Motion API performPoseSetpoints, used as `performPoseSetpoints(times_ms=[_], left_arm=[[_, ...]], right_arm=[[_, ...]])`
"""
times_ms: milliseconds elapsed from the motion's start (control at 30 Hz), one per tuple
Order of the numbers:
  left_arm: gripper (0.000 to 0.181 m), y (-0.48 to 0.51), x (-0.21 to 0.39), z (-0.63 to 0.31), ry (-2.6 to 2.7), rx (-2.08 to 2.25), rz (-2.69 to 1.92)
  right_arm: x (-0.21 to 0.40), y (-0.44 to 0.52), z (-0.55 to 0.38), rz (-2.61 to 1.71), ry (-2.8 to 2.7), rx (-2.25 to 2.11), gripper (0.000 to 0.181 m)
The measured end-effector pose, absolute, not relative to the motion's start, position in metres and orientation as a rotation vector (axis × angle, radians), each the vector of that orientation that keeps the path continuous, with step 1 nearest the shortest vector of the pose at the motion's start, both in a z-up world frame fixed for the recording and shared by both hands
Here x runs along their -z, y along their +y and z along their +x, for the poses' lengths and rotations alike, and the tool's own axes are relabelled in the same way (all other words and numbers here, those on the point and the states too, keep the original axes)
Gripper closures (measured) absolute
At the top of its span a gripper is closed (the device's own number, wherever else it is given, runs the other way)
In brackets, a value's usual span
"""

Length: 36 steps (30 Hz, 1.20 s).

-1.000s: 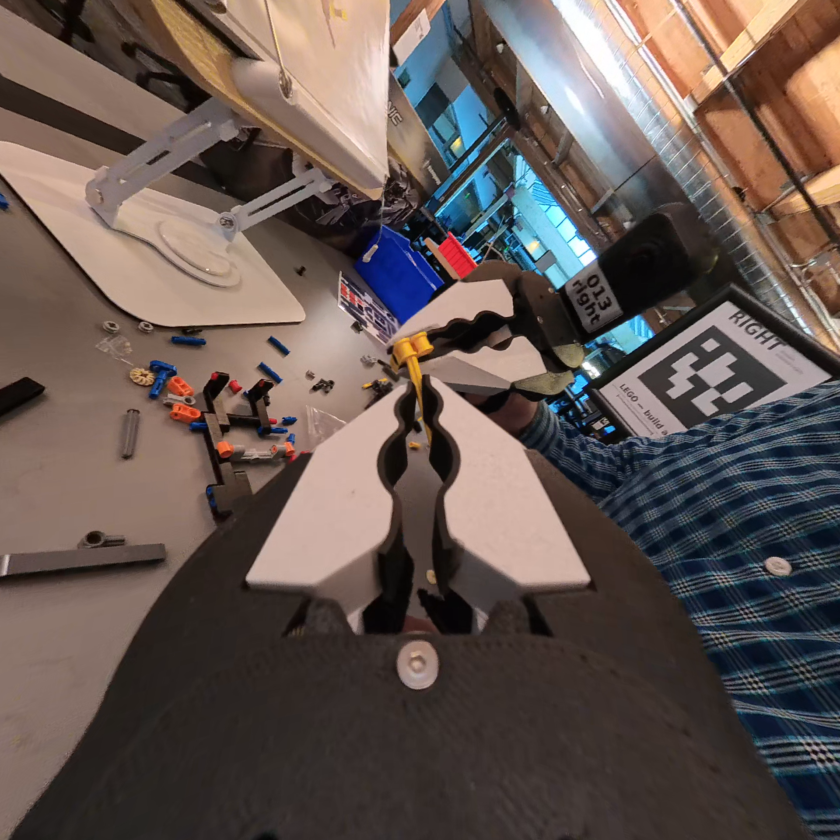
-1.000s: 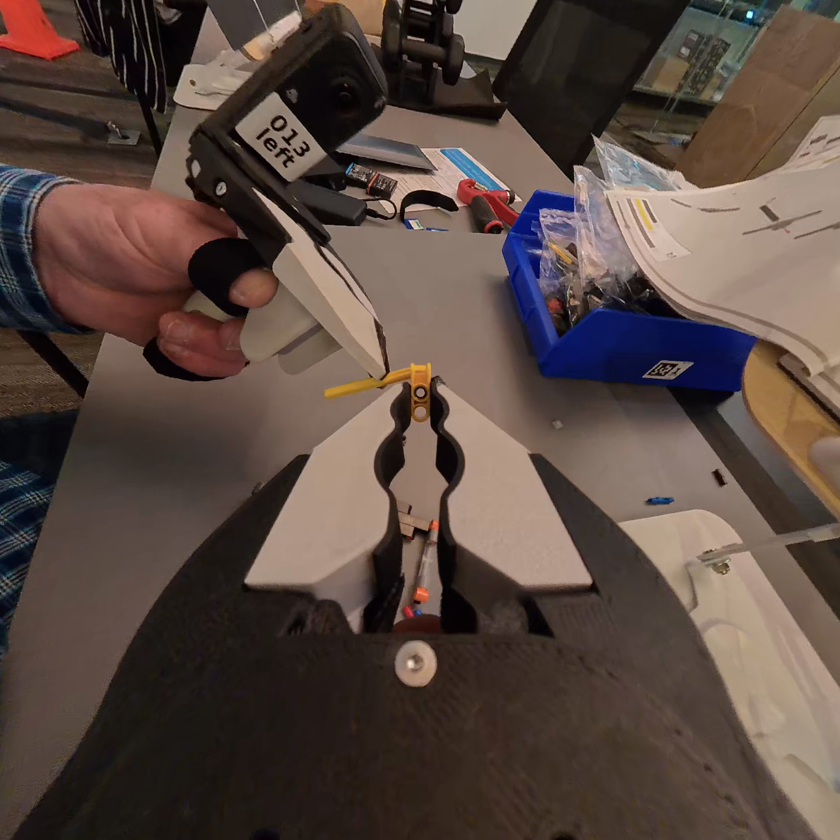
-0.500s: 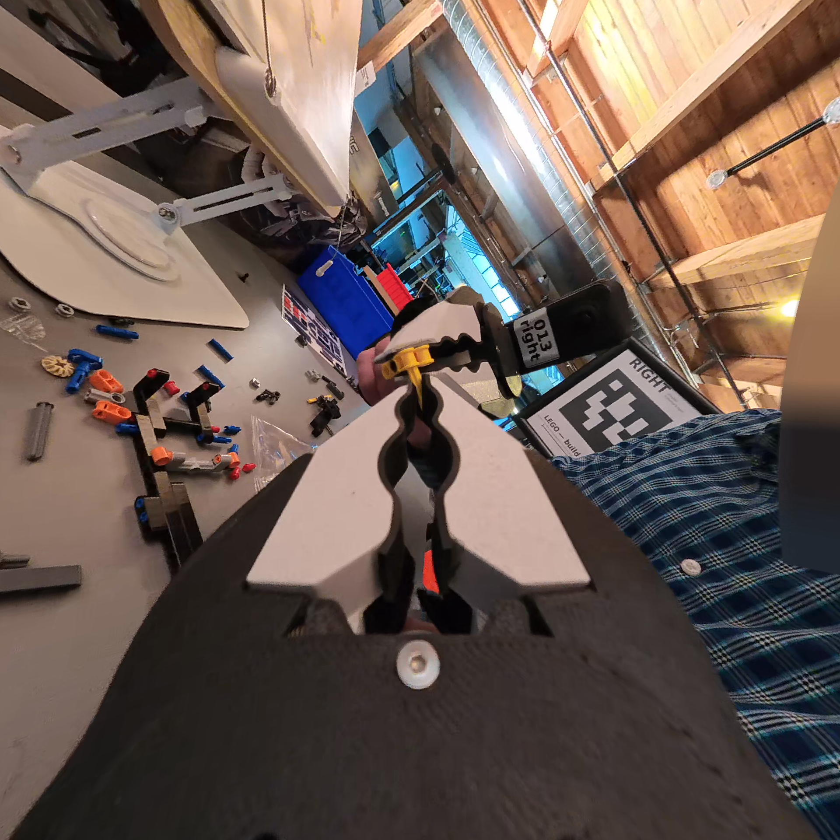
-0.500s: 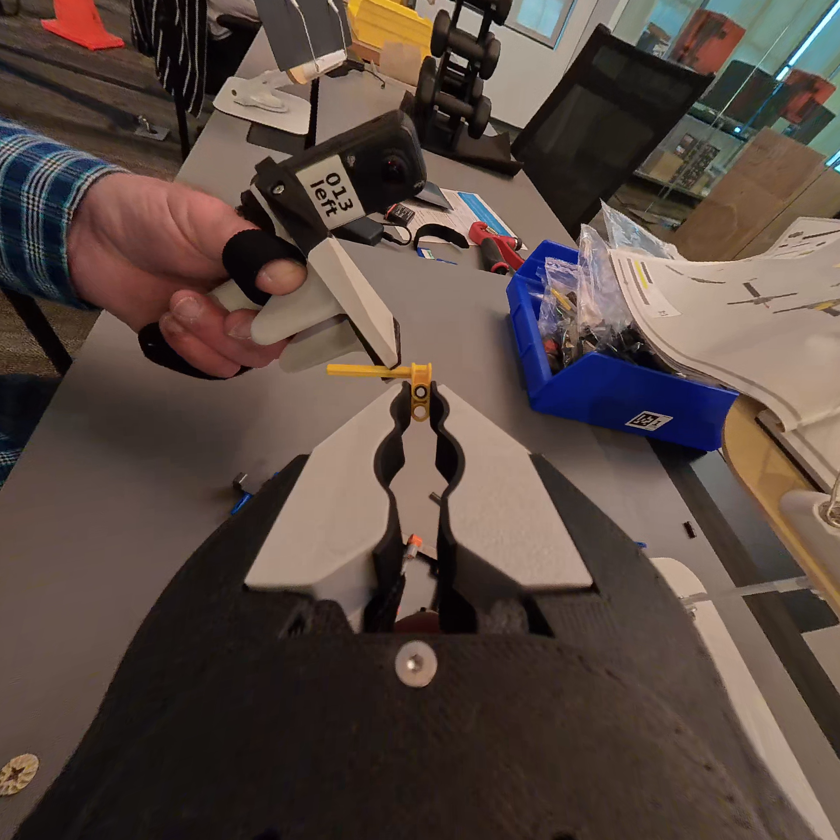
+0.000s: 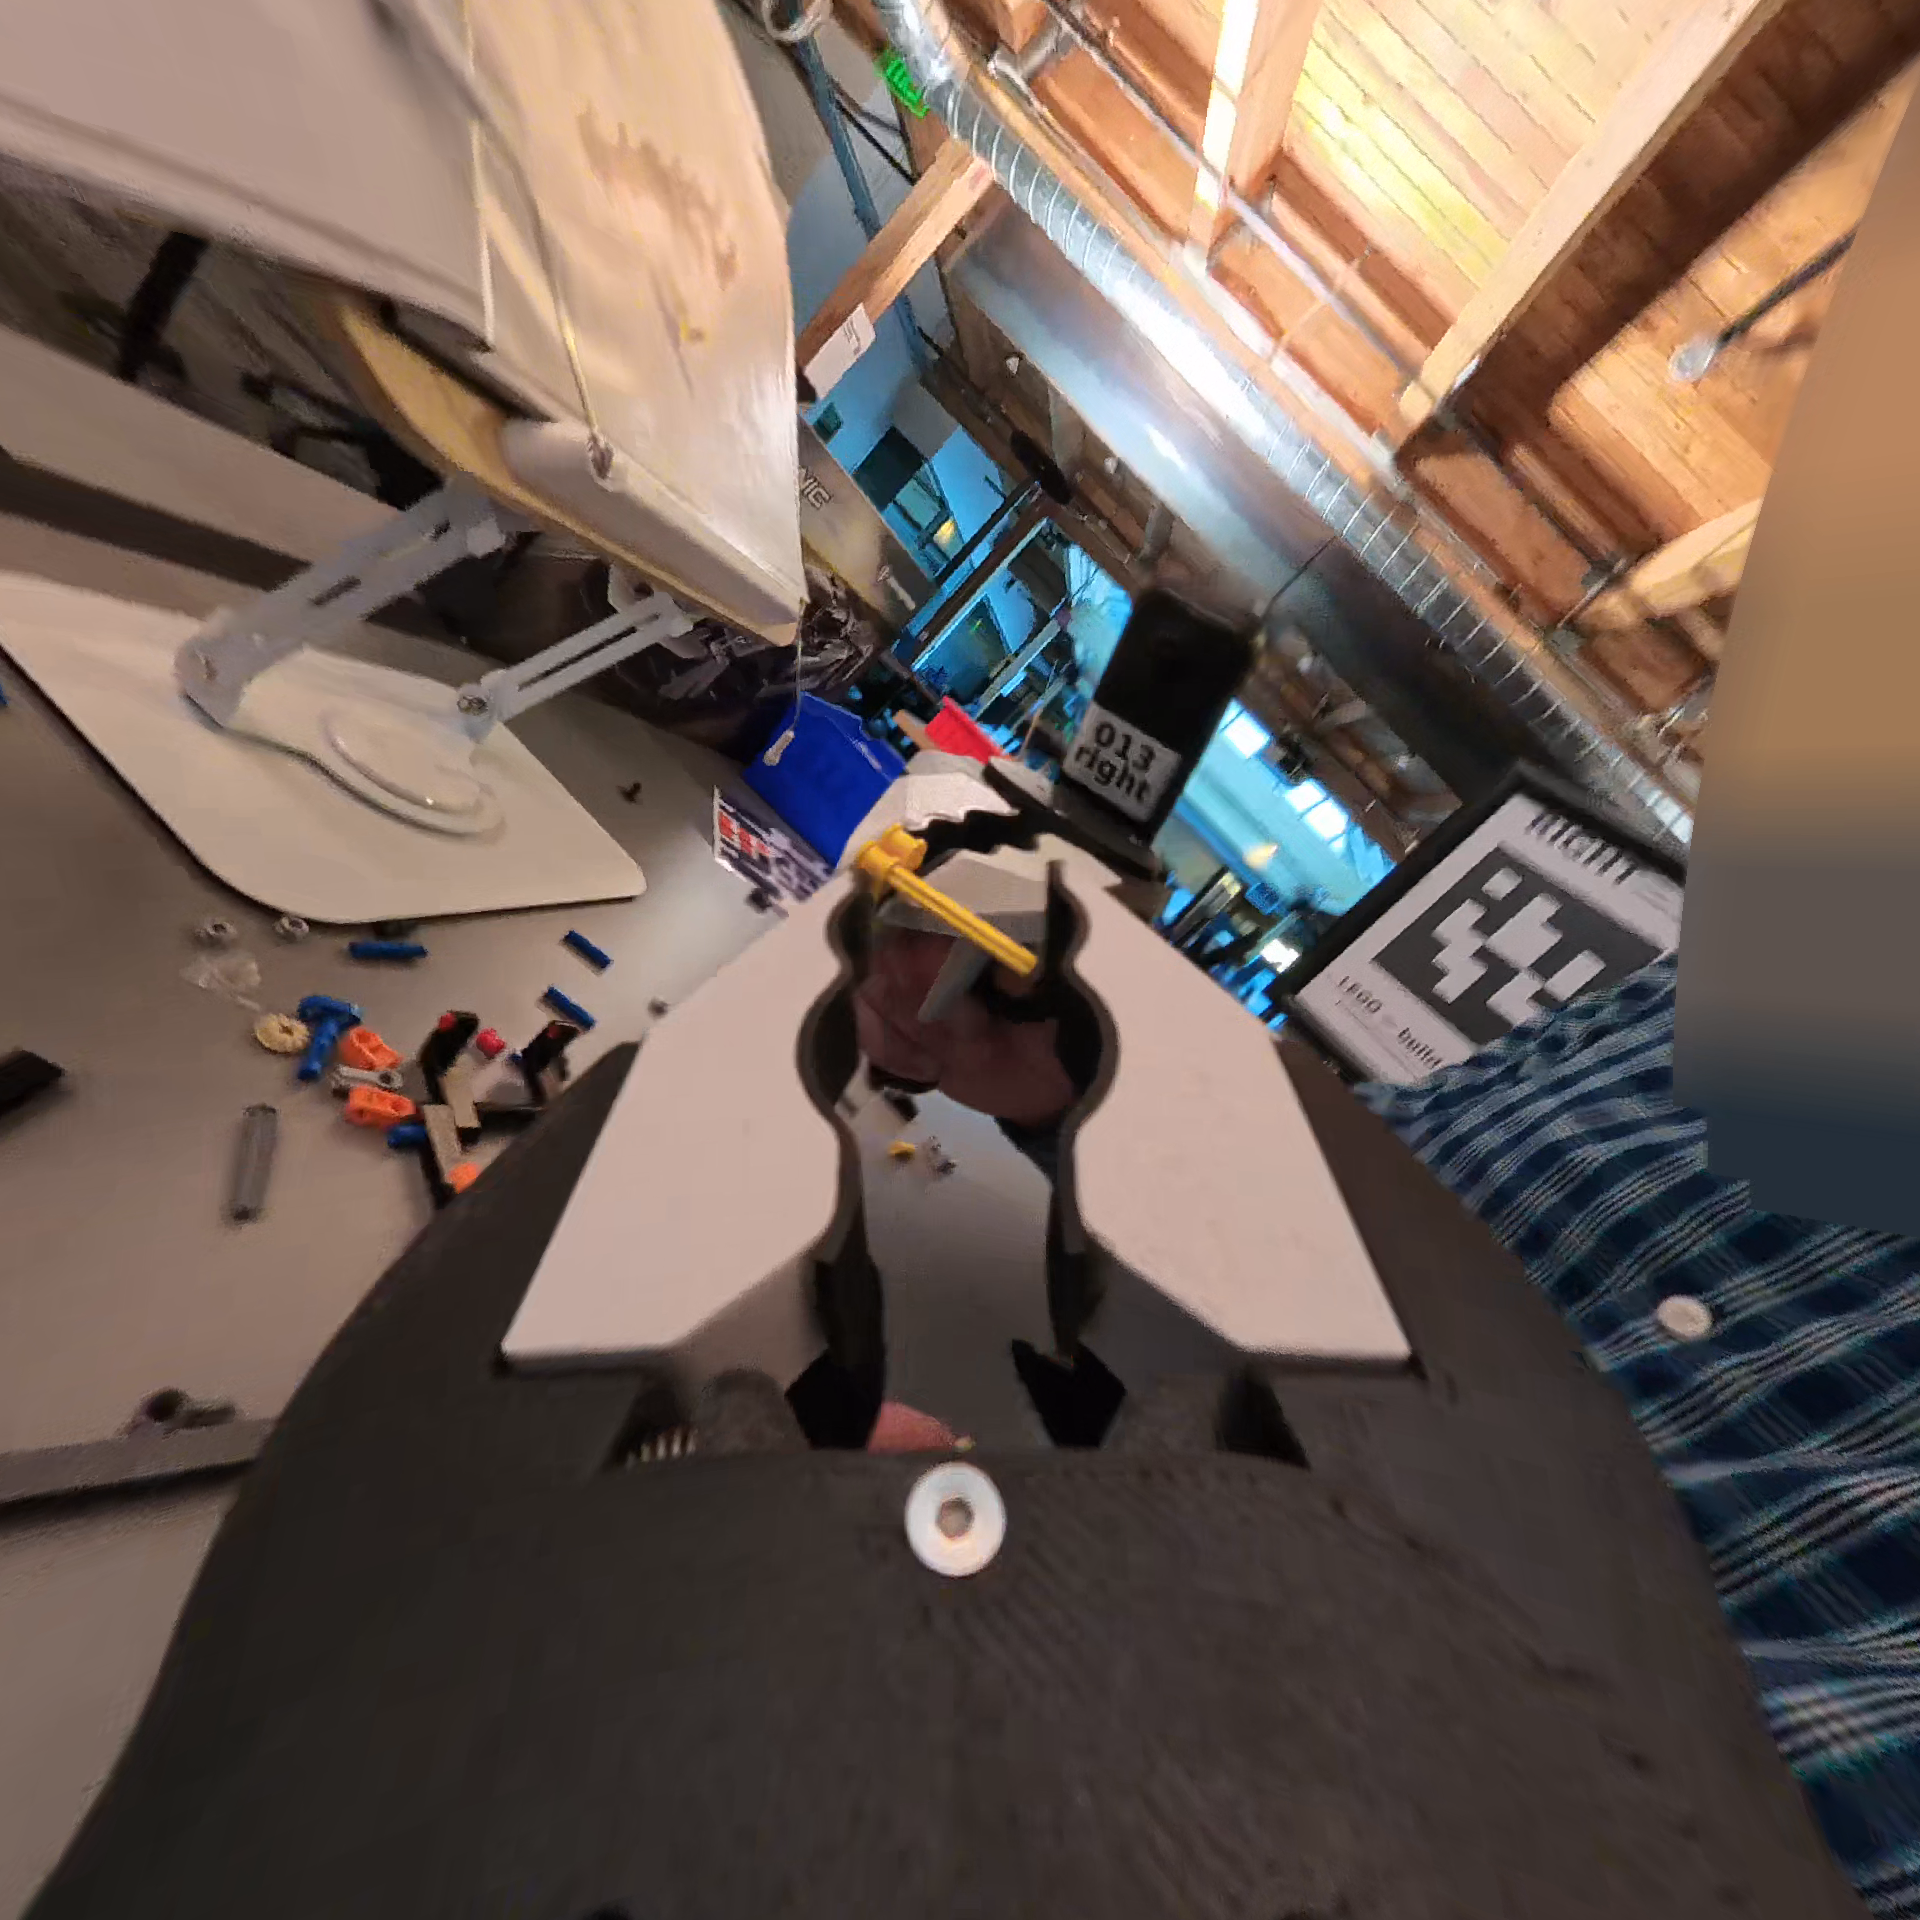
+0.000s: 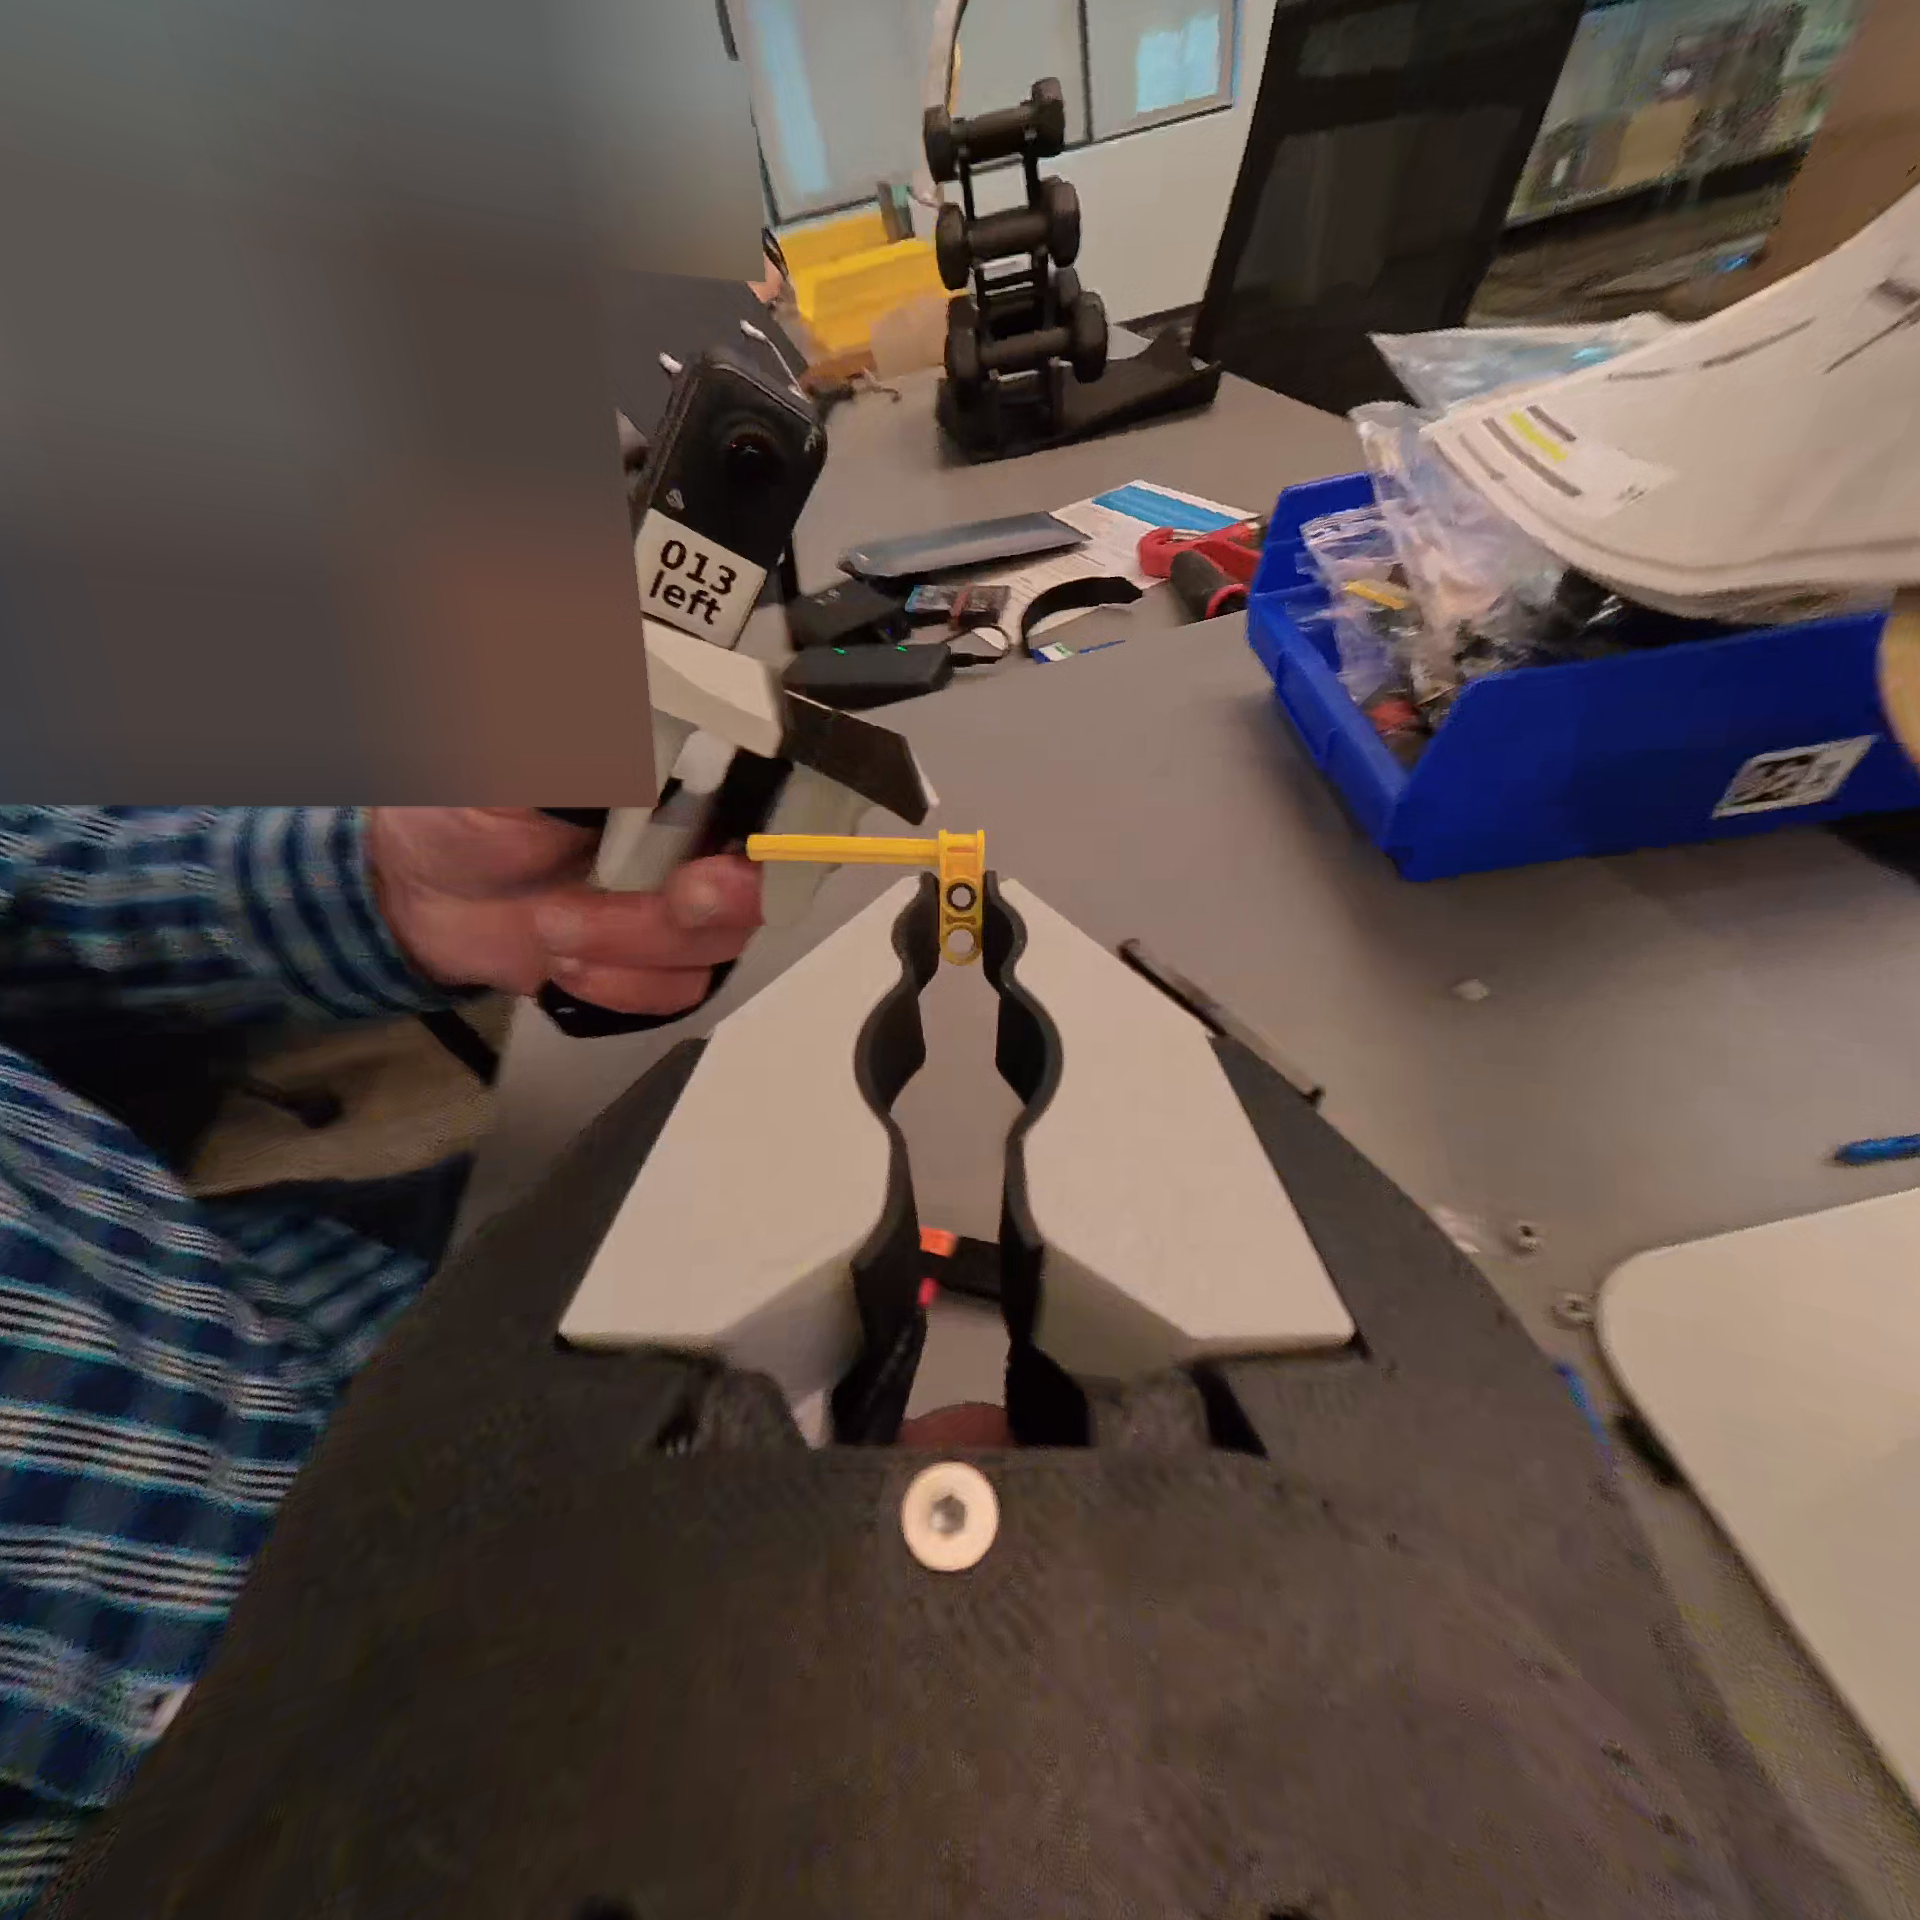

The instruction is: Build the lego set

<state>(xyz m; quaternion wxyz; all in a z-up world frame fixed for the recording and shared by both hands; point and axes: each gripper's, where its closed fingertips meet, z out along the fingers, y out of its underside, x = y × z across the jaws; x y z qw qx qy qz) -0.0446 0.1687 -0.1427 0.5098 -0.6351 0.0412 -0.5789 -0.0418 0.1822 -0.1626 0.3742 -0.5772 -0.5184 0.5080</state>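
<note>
A yellow connector [image 6: 960,914] with a yellow axle [image 6: 842,849] pushed through its top hole is held above the grey table. My right gripper [image 6: 961,883] is shut on the connector; the axle sticks out to the left. In the left wrist view the axle [image 5: 951,914] runs across the gap between the tips of my left gripper [image 5: 951,899], which is open and holds nothing. The right gripper [image 5: 961,831] shows just beyond. In the right wrist view the left gripper [image 6: 883,774] hovers just above the axle's free end.
Loose Lego pieces [image 5: 364,1049] and a partly built black assembly [image 5: 457,1112] lie on the table [image 5: 125,1195]. A white stand base [image 5: 312,790] is behind them. A blue bin [image 6: 1558,769] of bagged parts sits under an instruction booklet [image 6: 1714,499]. A dumbbell rack [image 6: 1018,291] stands far back.
My left gripper, nearly shut around the yellow axle before, has opened and let it go. The right gripper keeps its hold on the connector, and both grippers have tilted upward.
</note>
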Motion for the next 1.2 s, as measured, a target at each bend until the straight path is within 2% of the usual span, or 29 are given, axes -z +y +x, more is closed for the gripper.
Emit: performPoseSetpoints(times_ms=[33,100,167,200,300,433,533,667,700,767,833,1200], left_arm=[[0.140,0.167,0.141,-0.044,0.143,1.356,-1.540],[0.119,0.162,0.136,-0.036,0.242,1.320,-1.546],[0.110,0.161,0.139,-0.027,0.308,1.268,-1.582],[0.114,0.159,0.139,-0.023,0.329,1.262,-1.587],[0.143,0.157,0.133,-0.024,0.311,1.283,-1.535],[0.157,0.154,0.133,-0.023,0.340,1.293,-1.524],[0.152,0.152,0.128,-0.023,0.340,1.302,-1.497],[0.122,0.147,0.119,-0.029,0.360,1.316,-1.459],[0.120,0.147,0.120,-0.026,0.368,1.311,-1.472],[0.122,0.147,0.124,-0.020,0.386,1.308,-1.492],[0.134,0.147,0.125,-0.018,0.388,1.306,-1.497],[0.136,0.144,0.118,-0.017,0.393,1.323,-1.443]], right_arm=[[0.159,0.181,-0.041,-1.484,-1.303,-1.358,0.176],[0.154,0.177,-0.040,-1.487,-1.278,-1.467,0.176],[0.151,0.172,-0.039,-1.482,-1.287,-1.510,0.176],[0.151,0.168,-0.040,-1.474,-1.305,-1.520,0.176],[0.147,0.157,-0.040,-1.438,-1.336,-1.562,0.176],[0.144,0.146,-0.039,-1.407,-1.354,-1.627,0.176],[0.142,0.148,-0.039,-1.417,-1.323,-1.645,0.176],[0.139,0.157,-0.035,-1.427,-1.258,-1.688,0.176],[0.140,0.156,-0.035,-1.428,-1.259,-1.690,0.176],[0.140,0.154,-0.035,-1.425,-1.270,-1.687,0.176],[0.138,0.152,-0.035,-1.417,-1.267,-1.692,0.176],[0.131,0.150,-0.034,-1.370,-1.278,-1.644,0.176]])
